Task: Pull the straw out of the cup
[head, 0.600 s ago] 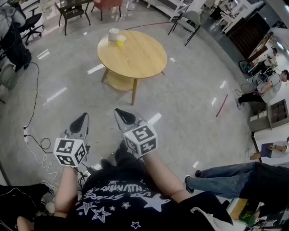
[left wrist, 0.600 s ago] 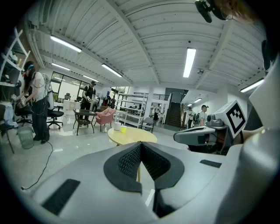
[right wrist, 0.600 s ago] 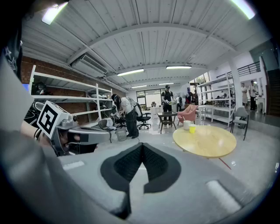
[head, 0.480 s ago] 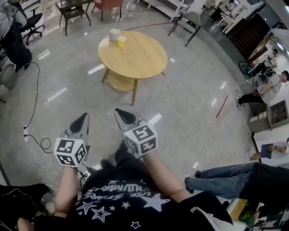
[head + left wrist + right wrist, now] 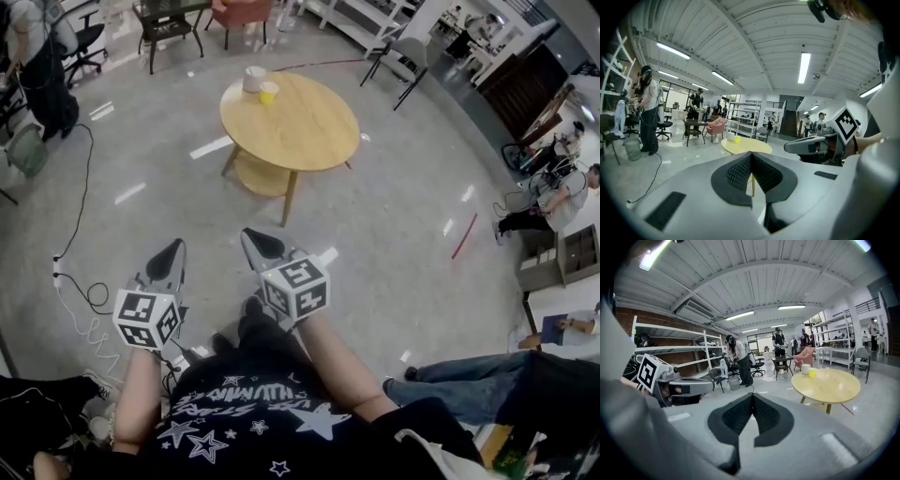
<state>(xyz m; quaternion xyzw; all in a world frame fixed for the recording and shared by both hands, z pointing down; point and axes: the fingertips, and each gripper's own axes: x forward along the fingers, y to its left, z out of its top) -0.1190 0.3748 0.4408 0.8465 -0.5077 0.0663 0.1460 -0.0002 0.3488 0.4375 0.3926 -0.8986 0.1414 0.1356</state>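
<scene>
A round wooden table (image 5: 300,131) stands across the floor ahead of me. Near its far edge sit a small yellow cup (image 5: 269,92) and a white cup (image 5: 254,79) side by side; the yellow cup (image 5: 812,373) also shows in the right gripper view. No straw can be made out at this distance. My left gripper (image 5: 171,255) and right gripper (image 5: 256,242) are held close to my body, well short of the table. Both are shut, tips touching, with nothing between them.
A lower shelf (image 5: 262,174) hangs under the table top. A black cable (image 5: 75,244) trails over the floor at the left. Chairs (image 5: 403,58) and a dark side table (image 5: 173,19) stand beyond. A standing person (image 5: 647,112) is at the left, seated people (image 5: 553,202) at the right.
The table has slid slightly lower and to the right in the head view, so I have come a little closer. Both grippers stay shut and held as before.
</scene>
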